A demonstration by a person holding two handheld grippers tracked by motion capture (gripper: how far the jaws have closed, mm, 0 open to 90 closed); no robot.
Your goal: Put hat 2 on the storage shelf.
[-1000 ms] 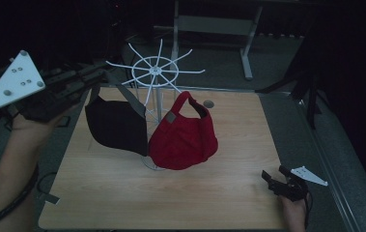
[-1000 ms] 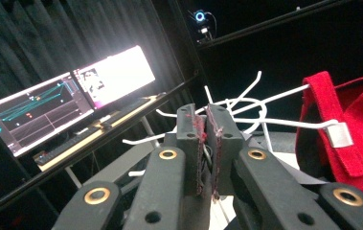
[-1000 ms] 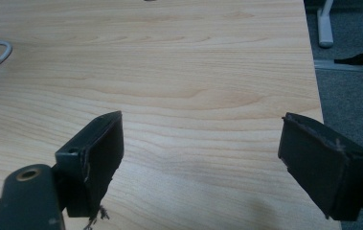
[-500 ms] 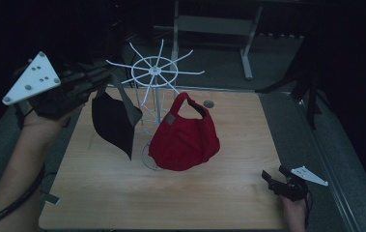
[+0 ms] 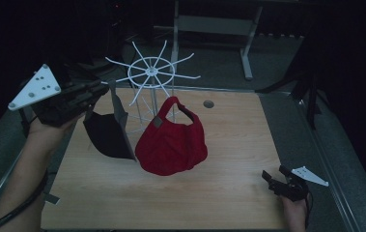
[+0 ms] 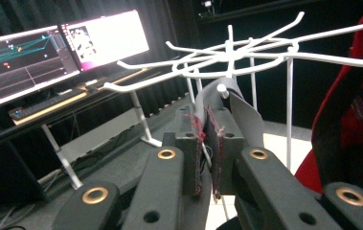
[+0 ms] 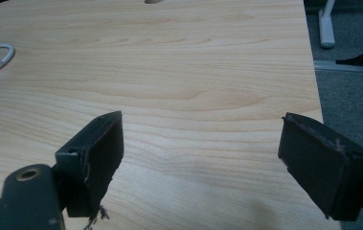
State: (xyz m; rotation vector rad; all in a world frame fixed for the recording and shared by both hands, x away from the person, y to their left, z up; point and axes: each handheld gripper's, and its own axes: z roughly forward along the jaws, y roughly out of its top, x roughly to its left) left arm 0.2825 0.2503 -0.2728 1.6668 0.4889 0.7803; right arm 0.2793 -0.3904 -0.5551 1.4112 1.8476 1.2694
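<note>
Two caps hang at the white wire rack (image 5: 150,77): a black cap (image 5: 105,135), on the rack's left side above the wooden table (image 5: 229,145), has its grey strap (image 6: 239,108) looped over a prong tip, apparently, though the dim view leaves that unsure. The left gripper (image 6: 207,124) pinches that strap, its jaws having just eased slightly apart. Beside it hangs a red cap (image 5: 171,145). The right gripper (image 7: 200,158) rests wide apart, holding nothing, near the table's right front corner.

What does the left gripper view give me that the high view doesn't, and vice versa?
Left gripper view: two lit monitors, a keyboard, the grey fabric strap close against a prong tip. High view: the hanging black cap, wooden table, open right gripper. Shared: white wire rack, red fabric cap, that strap.
</note>
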